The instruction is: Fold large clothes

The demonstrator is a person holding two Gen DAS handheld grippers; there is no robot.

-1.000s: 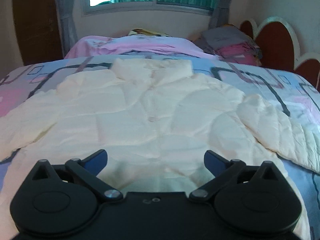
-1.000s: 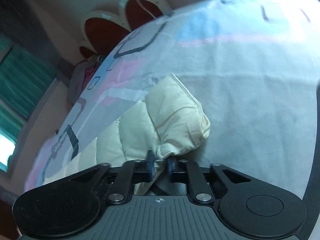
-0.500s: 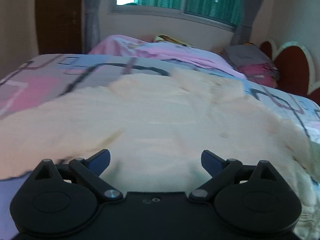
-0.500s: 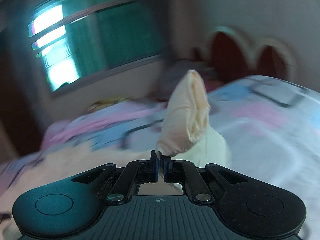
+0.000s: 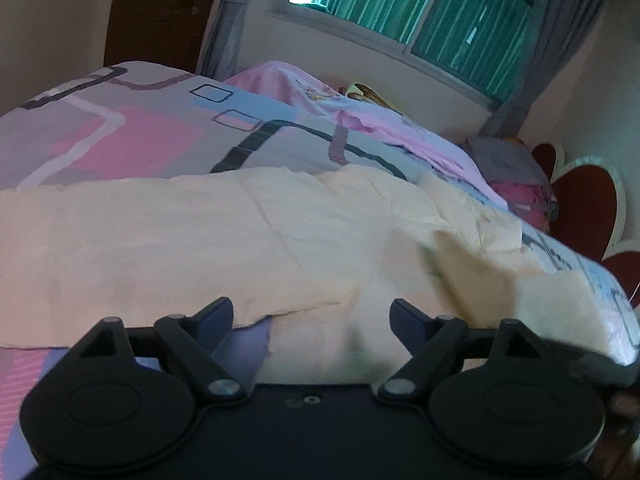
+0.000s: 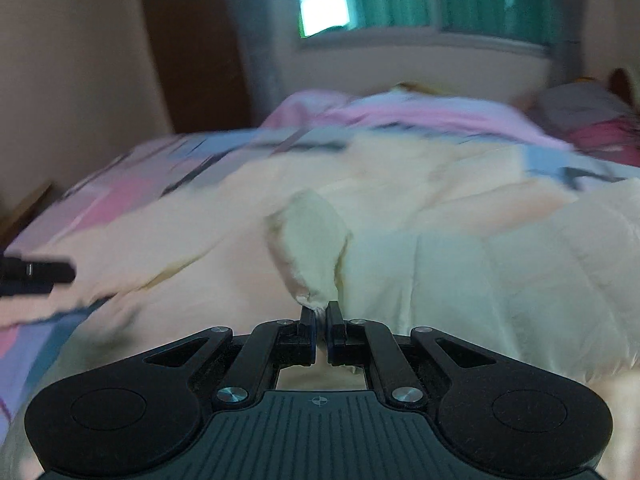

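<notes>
My right gripper [image 6: 321, 312] is clamped on a sleeve cuff [image 6: 310, 236] of the cream jacket [image 5: 200, 240], which sprawls across the frame's middle on the patterned bedspread [image 5: 140, 136]. My left gripper [image 5: 312, 312] stands wide, jaws closing, gripping nothing, over the jacket's lower edge.

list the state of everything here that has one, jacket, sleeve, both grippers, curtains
cream jacket: spread flat on the bed, not yet folded
sleeve cuff: lifted, pinched, over the jacket body
right gripper: shut on the sleeve cuff
left gripper: jaws closing, nothing gripped
green curtains: drawn, gap at left
</notes>
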